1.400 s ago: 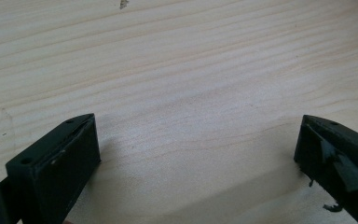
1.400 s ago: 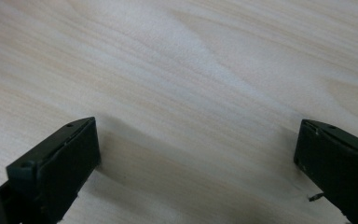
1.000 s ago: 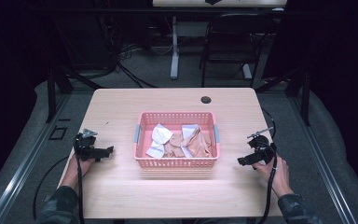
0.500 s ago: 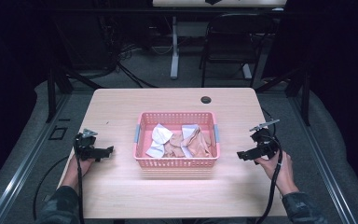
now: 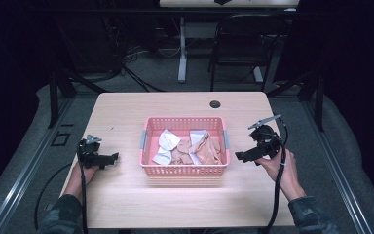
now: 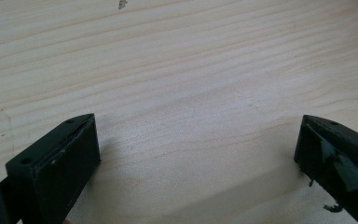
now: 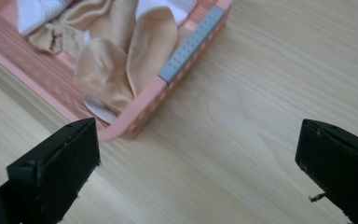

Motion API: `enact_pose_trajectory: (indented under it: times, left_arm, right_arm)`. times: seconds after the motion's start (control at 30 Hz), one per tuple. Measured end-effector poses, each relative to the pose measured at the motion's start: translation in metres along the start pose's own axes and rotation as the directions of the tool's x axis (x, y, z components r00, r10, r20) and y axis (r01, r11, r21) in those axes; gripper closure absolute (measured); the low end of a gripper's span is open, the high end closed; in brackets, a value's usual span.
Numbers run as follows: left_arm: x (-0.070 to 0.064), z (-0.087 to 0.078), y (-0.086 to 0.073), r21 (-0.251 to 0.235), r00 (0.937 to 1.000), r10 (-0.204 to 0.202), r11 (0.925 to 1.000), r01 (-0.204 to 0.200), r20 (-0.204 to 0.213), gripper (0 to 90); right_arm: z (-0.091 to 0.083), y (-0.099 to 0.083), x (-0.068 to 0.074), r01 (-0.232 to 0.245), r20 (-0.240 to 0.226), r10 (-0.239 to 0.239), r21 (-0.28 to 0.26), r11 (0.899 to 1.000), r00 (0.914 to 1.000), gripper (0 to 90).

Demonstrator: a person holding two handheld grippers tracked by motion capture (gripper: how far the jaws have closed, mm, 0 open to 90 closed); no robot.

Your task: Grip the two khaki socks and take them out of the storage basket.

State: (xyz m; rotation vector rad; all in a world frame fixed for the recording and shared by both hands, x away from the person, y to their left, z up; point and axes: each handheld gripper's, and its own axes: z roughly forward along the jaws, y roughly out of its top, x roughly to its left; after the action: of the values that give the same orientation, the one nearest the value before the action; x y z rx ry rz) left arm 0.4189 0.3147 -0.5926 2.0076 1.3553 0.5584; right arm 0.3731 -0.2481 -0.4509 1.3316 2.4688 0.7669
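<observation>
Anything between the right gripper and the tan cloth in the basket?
The pink basket's near corner wall lies between the open right gripper and the tan cloth. Otherwise bare table. Going over the rim looks likely to clear it.

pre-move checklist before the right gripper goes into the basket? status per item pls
1. Right gripper open: ok, jaws wide apart with nothing between them.
2. Left gripper open: ok, jaws apart over bare table.
3. Right gripper aimed at the basket: ok, its own view looks at the basket's corner and grey handle.
4. Socks in reach from above: ok, tan and white ones lie loose in the basket, uncovered.
5. Path free: ok, bare wood between the right gripper and the basket rim.
6. Single sock separable: cannot tell, they overlap in a heap.
</observation>
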Motion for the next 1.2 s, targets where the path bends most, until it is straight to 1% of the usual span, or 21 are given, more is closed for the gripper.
enact_pose_trajectory:
  times: [0.07,0.17,0.23,0.3,0.33,0.4,0.47,0.5,0.57,0.6,0.7,0.73,0.8,0.87,0.9,0.93,0.97,1.0,1.13,1.17,1.2]
  left_arm:
    - [0.000,0.000,0.000,0.000,1.0000,0.000,1.0000,0.000,0.001,0.0]
    - [0.000,0.000,0.000,-0.001,1.0000,0.002,1.0000,-0.002,0.003,0.0]
    - [0.000,0.001,0.001,-0.001,1.0000,0.004,1.0000,-0.004,0.005,0.0]
    - [0.000,0.001,0.001,-0.001,1.0000,0.005,1.0000,-0.005,0.005,0.0]
    - [0.000,0.001,0.001,-0.001,1.0000,0.004,1.0000,-0.004,0.005,0.0]
    - [0.000,0.001,0.000,-0.001,1.0000,0.004,1.0000,-0.004,0.005,0.0]
    - [0.000,0.001,0.001,-0.001,1.0000,0.004,1.0000,-0.004,0.005,0.0]
    - [0.000,0.000,0.001,-0.001,1.0000,0.004,1.0000,-0.004,0.005,0.0]
    - [0.000,0.000,0.000,0.000,1.0000,0.004,1.0000,-0.004,0.004,0.0]
    - [0.000,0.000,0.000,0.000,1.0000,0.004,1.0000,-0.004,0.004,0.0]
    - [0.000,0.001,0.000,-0.002,1.0000,0.003,1.0000,-0.003,0.004,0.0]
    - [0.000,0.001,0.000,-0.002,1.0000,0.003,1.0000,-0.003,0.004,0.0]
    - [0.000,0.001,0.000,-0.002,1.0000,0.003,1.0000,-0.003,0.004,0.0]
    - [0.000,0.001,0.000,-0.002,1.0000,0.003,1.0000,-0.003,0.003,0.0]
    - [0.000,0.001,0.000,-0.002,1.0000,0.003,1.0000,-0.003,0.004,0.0]
    - [0.000,0.001,0.000,-0.002,1.0000,0.004,1.0000,-0.004,0.004,0.0]
    - [0.000,0.001,0.000,-0.002,1.0000,0.003,1.0000,-0.003,0.004,0.0]
    - [0.000,0.001,0.000,-0.002,1.0000,0.003,1.0000,-0.003,0.003,0.0]
    - [0.000,0.001,0.000,-0.002,1.0000,0.004,1.0000,-0.004,0.004,0.0]
    - [0.000,0.001,0.000,-0.002,1.0000,0.003,1.0000,-0.003,0.003,0.0]
    - [0.000,0.001,0.000,-0.002,1.0000,0.004,1.0000,-0.004,0.003,0.0]
  right_arm:
    - [0.000,0.007,0.004,0.004,-0.012,-0.004,-0.011,1.000,0.9999,0.0]
    - [0.001,0.016,0.008,0.017,-0.023,-0.017,-0.012,1.000,0.9996,0.0]
    - [0.003,0.022,0.011,0.016,-0.035,-0.016,-0.019,1.000,0.9993,0.0]
    - [0.006,0.028,0.014,0.016,-0.051,-0.017,-0.014,1.000,0.9986,0.0]
    - [0.008,0.031,0.015,0.023,-0.052,-0.024,-0.013,1.000,0.9983,0.0]
    - [0.011,0.036,0.018,0.023,-0.062,-0.023,-0.003,1.000,0.9978,0.0]
    - [0.015,0.041,0.020,0.019,-0.085,-0.019,-0.001,1.000,0.9962,0.0]
    - [0.017,0.043,0.022,0.018,-0.094,-0.018,-0.006,1.000,0.9954,0.2]
    - [0.020,0.049,0.024,0.019,-0.107,-0.019,0.000,1.000,0.9940,0.8]
    - [0.022,0.052,0.026,0.013,-0.114,-0.013,-0.008,1.000,0.9934,1.2]
    - [0.027,0.060,0.031,0.026,-0.128,-0.025,0.004,1.000,0.9914,3.1]
    - [0.029,0.062,0.033,0.021,-0.125,-0.020,0.001,1.000,0.9920,3.5]
    - [0.034,0.067,0.036,0.024,-0.127,-0.022,0.011,1.000,0.9917,5.2]
    - [0.039,0.070,0.037,0.015,-0.147,-0.012,0.020,1.000,0.9891,7.7]
    - [0.041,0.071,0.036,0.012,-0.162,-0.008,0.026,1.000,0.9867,11.2]
    - [0.043,0.072,0.036,0.005,-0.177,-0.002,0.020,1.000,0.9842,15.9]
    - [0.046,0.073,0.037,-0.008,-0.189,0.009,0.006,1.000,0.9819,16.8]
    - [0.047,0.074,0.037,-0.003,-0.189,0.005,0.013,1.000,0.9820,17.8]
    - [0.055,0.078,0.039,-0.006,-0.192,0.011,0.024,1.000,0.9813,22.1]
    - [0.057,0.079,0.039,-0.007,-0.189,0.013,0.031,1.000,0.9819,23.3]
    - [0.059,0.080,0.038,0.002,-0.185,0.006,0.045,0.999,0.9826,25.0]
